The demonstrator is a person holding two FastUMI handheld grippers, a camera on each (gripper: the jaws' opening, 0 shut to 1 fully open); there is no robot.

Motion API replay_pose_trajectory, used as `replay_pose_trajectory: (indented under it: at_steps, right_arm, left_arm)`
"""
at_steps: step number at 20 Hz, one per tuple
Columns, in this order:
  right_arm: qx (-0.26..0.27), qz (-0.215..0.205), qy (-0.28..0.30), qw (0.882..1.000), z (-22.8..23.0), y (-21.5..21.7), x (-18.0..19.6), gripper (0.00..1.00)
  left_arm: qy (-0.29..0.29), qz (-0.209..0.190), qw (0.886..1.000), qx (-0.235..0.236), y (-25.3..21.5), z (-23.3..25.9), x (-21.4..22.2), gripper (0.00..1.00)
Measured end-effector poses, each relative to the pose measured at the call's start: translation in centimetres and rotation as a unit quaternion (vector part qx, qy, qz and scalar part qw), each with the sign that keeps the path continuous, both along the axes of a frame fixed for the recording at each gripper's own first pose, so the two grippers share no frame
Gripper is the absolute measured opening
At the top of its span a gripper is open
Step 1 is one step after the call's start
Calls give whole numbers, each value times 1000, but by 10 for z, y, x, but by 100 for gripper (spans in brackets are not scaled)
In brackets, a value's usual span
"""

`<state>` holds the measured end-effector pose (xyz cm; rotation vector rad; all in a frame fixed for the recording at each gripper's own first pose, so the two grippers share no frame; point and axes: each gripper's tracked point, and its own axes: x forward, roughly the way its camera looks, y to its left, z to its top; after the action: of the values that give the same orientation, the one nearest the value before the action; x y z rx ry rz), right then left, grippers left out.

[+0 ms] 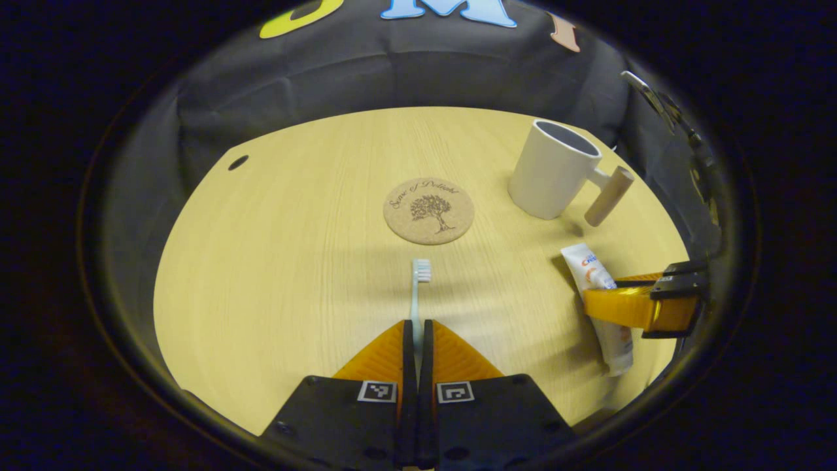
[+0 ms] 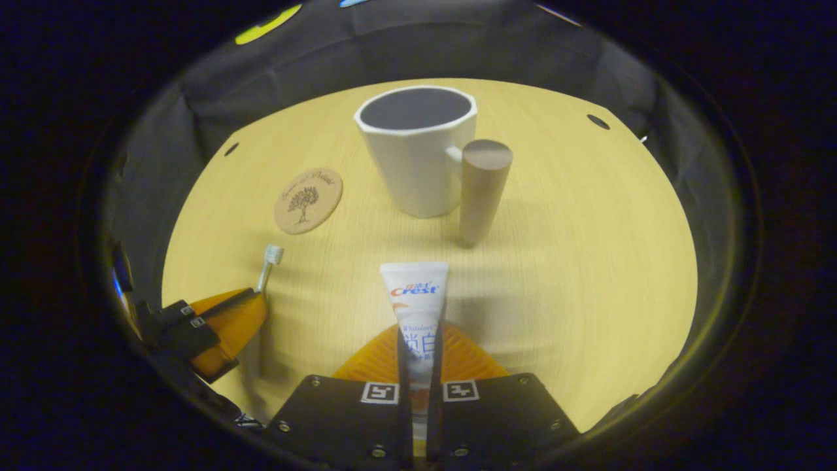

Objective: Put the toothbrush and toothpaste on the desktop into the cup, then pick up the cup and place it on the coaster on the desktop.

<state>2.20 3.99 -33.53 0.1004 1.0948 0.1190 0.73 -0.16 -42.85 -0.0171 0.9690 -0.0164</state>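
The round wooden table (image 1: 274, 275) spreads out ahead of both grippers, black cloth hanging behind it. The biggest thing on it is the white cup (image 2: 418, 150), standing upright with its wooden peg handle (image 2: 480, 190) turned toward the right gripper (image 2: 418, 356) and a little to that gripper's right. The cork coaster (image 2: 308, 199) lies flat, ahead and to the left of the right gripper, apart from the cup; from the left gripper (image 1: 416, 340) it sits straight ahead, just beyond the brush head.

The right gripper is clamped on the toothpaste (image 2: 417, 294), the tube standing out forward between its fingers. The left gripper is closed on the toothbrush (image 1: 418, 288), bristles pointing away from it toward the coaster.

To my eye the step in hand is getting both into the cup. I would take them one at a time, tube first since the cup is directly ahead of it, tipping each end down over the open mouth before letting go, and keeping clear of the handle so the cup is not knocked.

The right gripper view looks down into the cup's dark, seemingly empty mouth. The left gripper view shows the cup side-on and the other gripper wrapped across the tube's middle.
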Motion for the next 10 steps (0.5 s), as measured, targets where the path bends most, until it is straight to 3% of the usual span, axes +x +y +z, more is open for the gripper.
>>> replay_pose_trajectory:
  at_steps: [6,10]
  right_arm:
    - [40,-6,-35,999,31,1,3,10]
    - [79,18,-89,993,85,14,2,10]
  left_arm:
    - [-29,-16,999,13,-1,19,8,8]
    - [-55,-23,998,5,-7,37,13,7]
